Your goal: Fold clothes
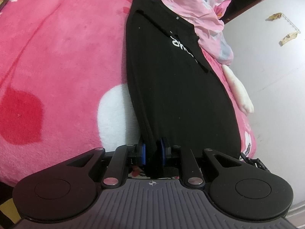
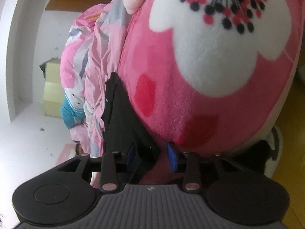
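Bed covered by a pink fleece blanket [image 1: 63, 43] with white flowers and red spots, a folded black garment [image 1: 171, 87] laid lengthwise on it, a crumpled pink quilt [image 1: 192, 5] bunched alongside — touching the garment's far edge.

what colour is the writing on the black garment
White, a handwritten-style script on the black garment; the writing shows best in the left wrist view.

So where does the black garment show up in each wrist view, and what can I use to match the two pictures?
Left wrist: the black garment runs from the top centre down to the left gripper, whose pads are shut on its near edge.
Right wrist: it lies lower left of centre, reaching between the right gripper's parted pads.
Shared landmark: the crumpled pink quilt beside it.
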`<state>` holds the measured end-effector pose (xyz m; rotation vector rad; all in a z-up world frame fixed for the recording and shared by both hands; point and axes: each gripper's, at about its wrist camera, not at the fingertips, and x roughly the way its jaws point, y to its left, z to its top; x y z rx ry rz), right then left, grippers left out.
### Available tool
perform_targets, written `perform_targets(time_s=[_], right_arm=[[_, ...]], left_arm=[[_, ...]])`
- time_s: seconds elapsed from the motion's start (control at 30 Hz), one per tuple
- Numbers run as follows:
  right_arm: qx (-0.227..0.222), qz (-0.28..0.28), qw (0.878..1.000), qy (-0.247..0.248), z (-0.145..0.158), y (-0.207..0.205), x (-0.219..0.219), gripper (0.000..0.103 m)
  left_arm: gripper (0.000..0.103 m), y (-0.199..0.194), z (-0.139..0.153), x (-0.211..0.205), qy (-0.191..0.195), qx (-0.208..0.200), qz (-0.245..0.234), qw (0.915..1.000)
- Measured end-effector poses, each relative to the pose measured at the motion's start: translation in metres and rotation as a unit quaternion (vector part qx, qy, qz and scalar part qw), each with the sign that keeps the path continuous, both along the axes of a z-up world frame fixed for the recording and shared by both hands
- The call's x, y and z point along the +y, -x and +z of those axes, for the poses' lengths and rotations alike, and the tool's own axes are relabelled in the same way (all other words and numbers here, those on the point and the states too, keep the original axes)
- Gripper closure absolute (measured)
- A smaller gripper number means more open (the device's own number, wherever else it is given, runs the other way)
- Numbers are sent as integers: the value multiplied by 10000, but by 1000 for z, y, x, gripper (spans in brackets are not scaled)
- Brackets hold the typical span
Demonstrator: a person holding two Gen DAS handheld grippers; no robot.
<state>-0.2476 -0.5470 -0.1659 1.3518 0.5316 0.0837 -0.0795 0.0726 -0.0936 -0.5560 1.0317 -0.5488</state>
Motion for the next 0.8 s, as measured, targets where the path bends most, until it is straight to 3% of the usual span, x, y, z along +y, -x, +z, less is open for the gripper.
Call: perform_targets(time_s=[0.27,0.43,0.5,0.6,0.8], right_arm=[[-659,23,9971,-372,-9,11,1,63],[-702,72,9973,187,8,9,-3,63],[-533,64,9960,713,21,5,-6,63],[-399,92,9898,1365,40,1,-10,63],[-353,727,9757,2038,64,-33,-5,64]], left_arm=[[88,1,-2,0,21,-12,46,10000],[88,0,-1,-1,-7,-20,20,10000],[88,0,-1,-1,-8,-19,15,10000],[88,0,-2,-1,-6,-28,11,10000],[88,0,-3,-2,-14,-53,-3,10000]])
